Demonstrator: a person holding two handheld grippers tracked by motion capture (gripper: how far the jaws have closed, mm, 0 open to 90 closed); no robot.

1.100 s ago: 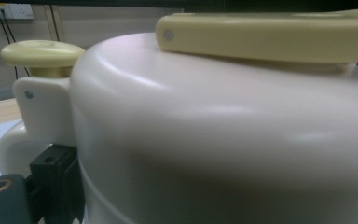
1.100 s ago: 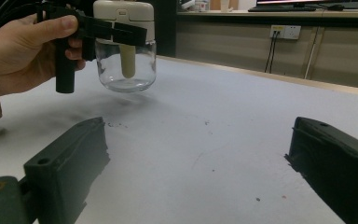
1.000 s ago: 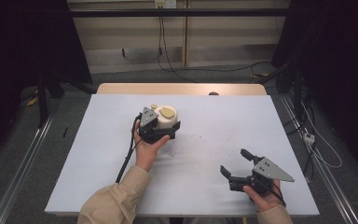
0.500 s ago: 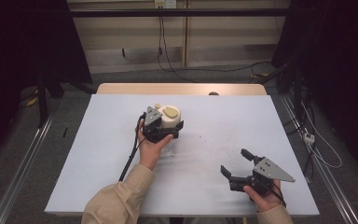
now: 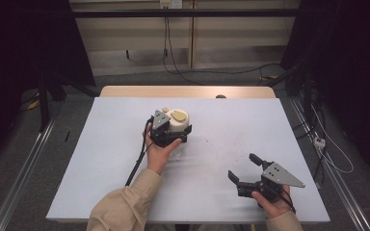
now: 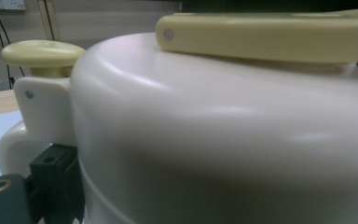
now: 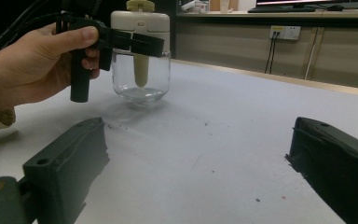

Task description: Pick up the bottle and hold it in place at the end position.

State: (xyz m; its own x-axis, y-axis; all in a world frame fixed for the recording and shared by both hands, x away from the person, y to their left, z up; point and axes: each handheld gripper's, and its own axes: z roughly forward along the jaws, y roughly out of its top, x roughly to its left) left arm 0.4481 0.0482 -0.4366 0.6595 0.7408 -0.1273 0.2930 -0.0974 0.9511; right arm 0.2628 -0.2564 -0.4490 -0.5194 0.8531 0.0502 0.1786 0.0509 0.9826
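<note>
Left gripper (image 5: pixel 169 137) clamped on the cream lid of the glass jar (image 7: pixel 141 79), which stands on the white table (image 5: pixel 106 159) toward the far middle. Risk: grip sits high on the jar, so a tilt or a quick lift could tip it or pull the lid off. Right of the jar and nearer, right gripper (image 5: pixel 244 169) rests wide open, holding nothing. Tabletop scuffed near the jar; dark room, cables and a wooden panel wall beyond it.
</note>
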